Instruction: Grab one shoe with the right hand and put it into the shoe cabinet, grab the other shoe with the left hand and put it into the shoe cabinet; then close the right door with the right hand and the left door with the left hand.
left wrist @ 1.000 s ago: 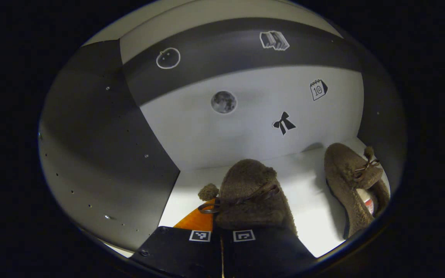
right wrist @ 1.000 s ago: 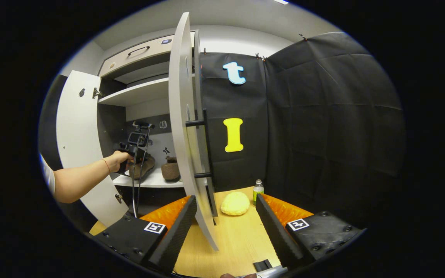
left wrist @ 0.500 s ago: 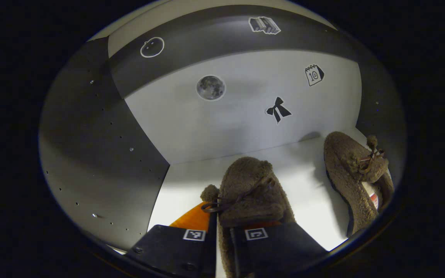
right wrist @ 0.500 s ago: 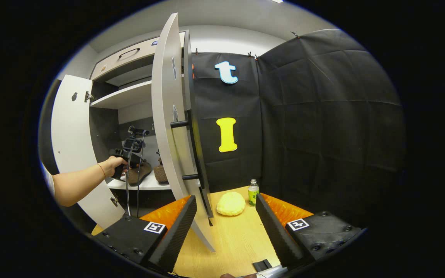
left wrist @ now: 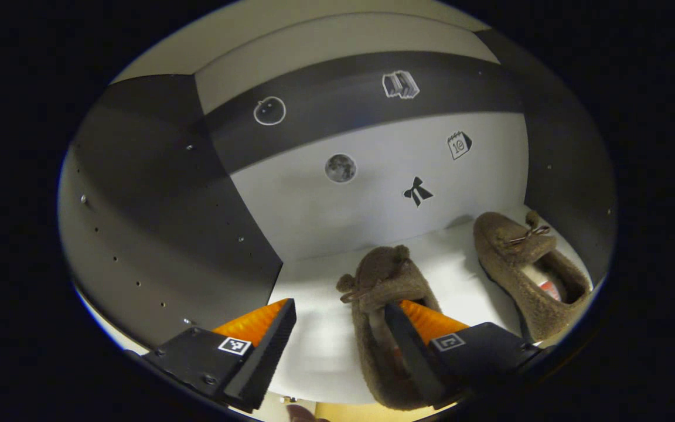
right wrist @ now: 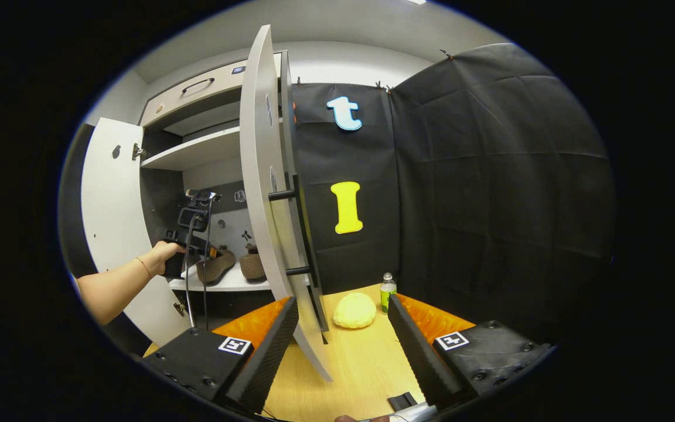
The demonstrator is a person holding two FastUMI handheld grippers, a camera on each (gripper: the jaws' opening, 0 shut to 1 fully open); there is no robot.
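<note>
The released left claw (left wrist: 337,334) (one finger inside the shoe (left wrist: 387,328)) could drag it off the shelf's (left wrist: 314,346) front edge.

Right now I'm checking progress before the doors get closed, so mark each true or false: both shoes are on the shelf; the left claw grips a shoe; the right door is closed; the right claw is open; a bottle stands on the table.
1. Both shoes are on the shelf: true.
2. The left claw grips a shoe: false, it is open.
3. The right door is closed: false, it stands open.
4. The right claw is open: true.
5. A bottle stands on the table: true.
</note>
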